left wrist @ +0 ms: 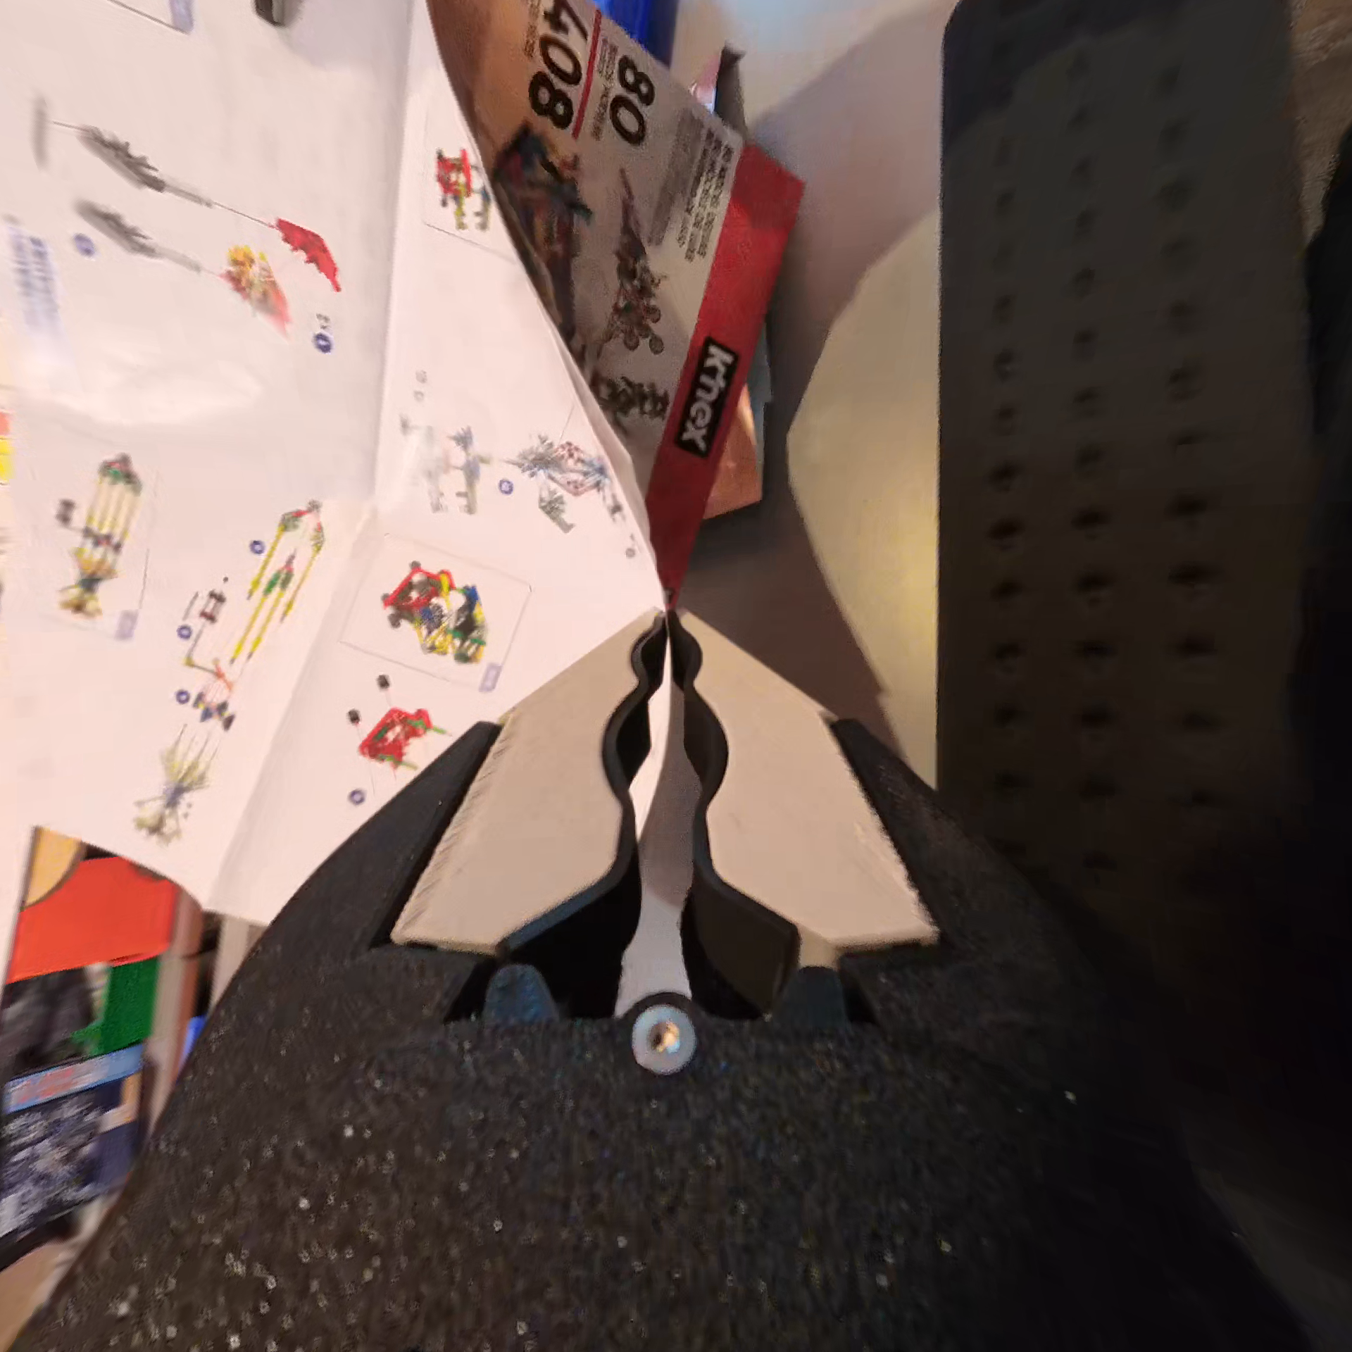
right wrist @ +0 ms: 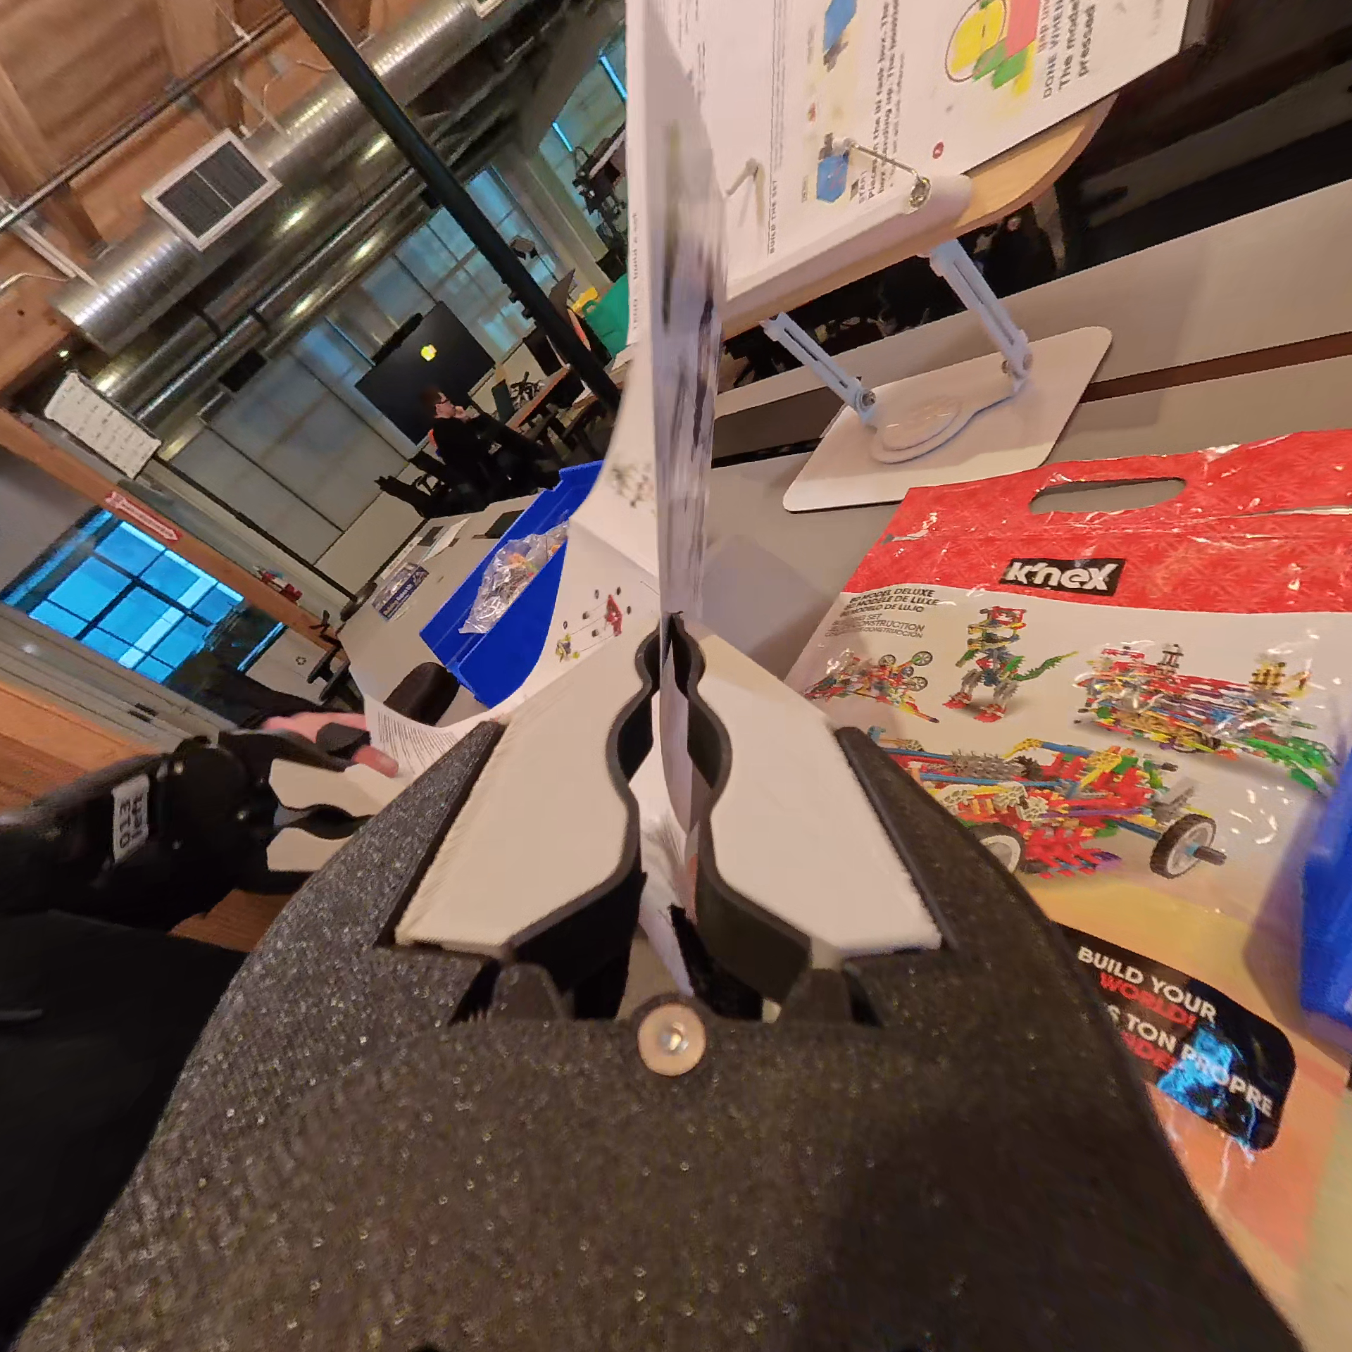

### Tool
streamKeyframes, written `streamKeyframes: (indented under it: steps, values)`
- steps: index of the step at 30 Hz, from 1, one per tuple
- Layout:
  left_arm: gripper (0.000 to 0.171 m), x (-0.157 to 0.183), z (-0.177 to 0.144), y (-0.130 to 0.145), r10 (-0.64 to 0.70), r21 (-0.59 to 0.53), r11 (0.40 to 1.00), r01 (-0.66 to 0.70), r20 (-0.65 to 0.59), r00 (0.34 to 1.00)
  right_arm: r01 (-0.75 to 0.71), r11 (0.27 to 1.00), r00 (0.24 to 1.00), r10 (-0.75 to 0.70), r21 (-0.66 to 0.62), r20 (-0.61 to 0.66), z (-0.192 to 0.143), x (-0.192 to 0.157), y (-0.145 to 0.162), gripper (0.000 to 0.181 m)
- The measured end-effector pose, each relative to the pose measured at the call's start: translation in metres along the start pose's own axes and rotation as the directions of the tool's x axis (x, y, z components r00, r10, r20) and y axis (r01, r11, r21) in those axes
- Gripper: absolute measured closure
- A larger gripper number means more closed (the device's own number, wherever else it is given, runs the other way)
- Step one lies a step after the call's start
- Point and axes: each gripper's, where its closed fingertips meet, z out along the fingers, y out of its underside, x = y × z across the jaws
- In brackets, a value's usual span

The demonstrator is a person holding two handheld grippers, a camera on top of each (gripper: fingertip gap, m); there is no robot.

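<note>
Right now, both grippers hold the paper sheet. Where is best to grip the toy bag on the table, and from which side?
Probably the red top strip of the toy bag, beside its cut-out handle slot. The bag lies flat on the table, so a pinch from above finds little; come in low at the top edge, near the stand.

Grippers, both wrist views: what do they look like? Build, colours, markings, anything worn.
Left gripper and right gripper match: speckled black body, a silver screw at centre, two pale grey fingers lined with wavy black pads. In the right wrist view, the left unit is black with a white label, held in a black fingerless glove.
</note>
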Motion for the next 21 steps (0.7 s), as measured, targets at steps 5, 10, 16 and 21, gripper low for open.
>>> streamKeyframes:
  steps: [5, 10, 16, 21]
  values:
    - [0.171, 0.014, 0.002, 0.030, -0.009, -0.026, 1.000, 0.009, 0.021, 1.000, -0.064, 0.998, 0.998, 0.064, -0.018, -0.005, 0.000, 0.008, 0.012, 0.181]
    - [0.171, 0.009, -0.003, 0.038, -0.095, 0.008, 0.995, 0.095, 0.013, 0.995, -0.090, 0.996, 0.996, 0.090, -0.026, -0.008, -0.004, 0.015, 0.015, 0.181]
    - [0.171, -0.001, -0.007, 0.089, -0.103, -0.126, 0.986, 0.107, 0.035, 0.994, -0.102, 0.994, 0.992, 0.105, 0.047, -0.064, -0.015, 0.024, 0.006, 0.181]
    - [0.142, 0.034, -0.001, 0.121, -0.268, -0.276, 0.932, 0.235, -0.088, 0.959, -0.142, 0.985, 0.982, 0.152, 0.095, -0.111, -0.018, 0.033, 0.013, 0.181]
